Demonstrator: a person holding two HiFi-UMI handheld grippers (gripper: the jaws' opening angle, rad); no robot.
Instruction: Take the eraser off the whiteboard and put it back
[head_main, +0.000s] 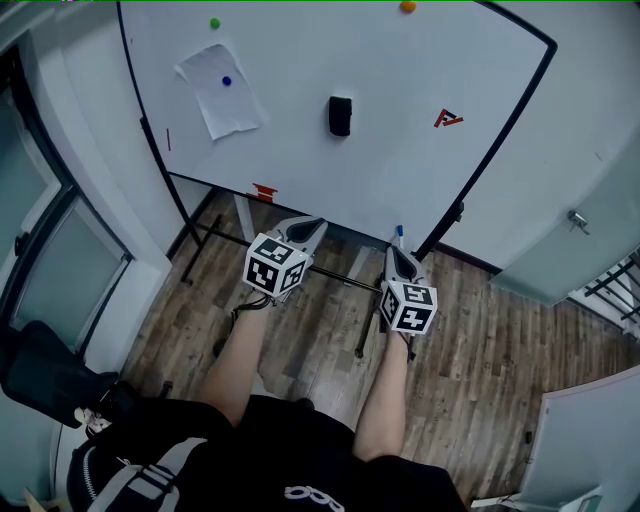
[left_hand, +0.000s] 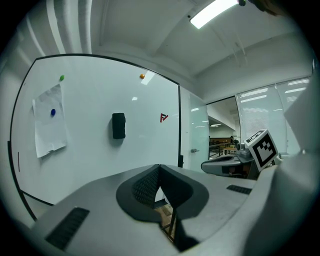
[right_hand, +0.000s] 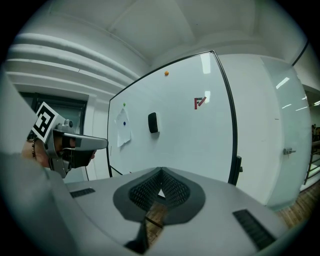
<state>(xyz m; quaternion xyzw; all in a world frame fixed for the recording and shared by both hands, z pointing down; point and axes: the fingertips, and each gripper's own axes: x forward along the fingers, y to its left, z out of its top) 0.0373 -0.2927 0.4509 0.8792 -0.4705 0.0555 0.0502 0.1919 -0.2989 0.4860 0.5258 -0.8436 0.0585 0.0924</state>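
A black eraser (head_main: 340, 115) clings to the whiteboard (head_main: 420, 60) near its middle; it also shows as a dark block, the eraser (left_hand: 118, 125) in the left gripper view and the eraser (right_hand: 153, 122) in the right gripper view. My left gripper (head_main: 306, 231) and right gripper (head_main: 401, 258) hang side by side well short of the board, pointing at it. Both are shut, tips together, with nothing between the jaws. The left gripper (left_hand: 159, 167) and right gripper (right_hand: 161, 171) each frame the board ahead.
A sheet of paper (head_main: 220, 88) is pinned to the board's left with a blue magnet. Green (head_main: 214, 23) and orange (head_main: 407, 6) magnets sit along the top, and a red mark (head_main: 448, 118) lies at right. The board's stand bar (head_main: 330, 275) crosses the wooden floor. A door (head_main: 580, 222) stands at right.
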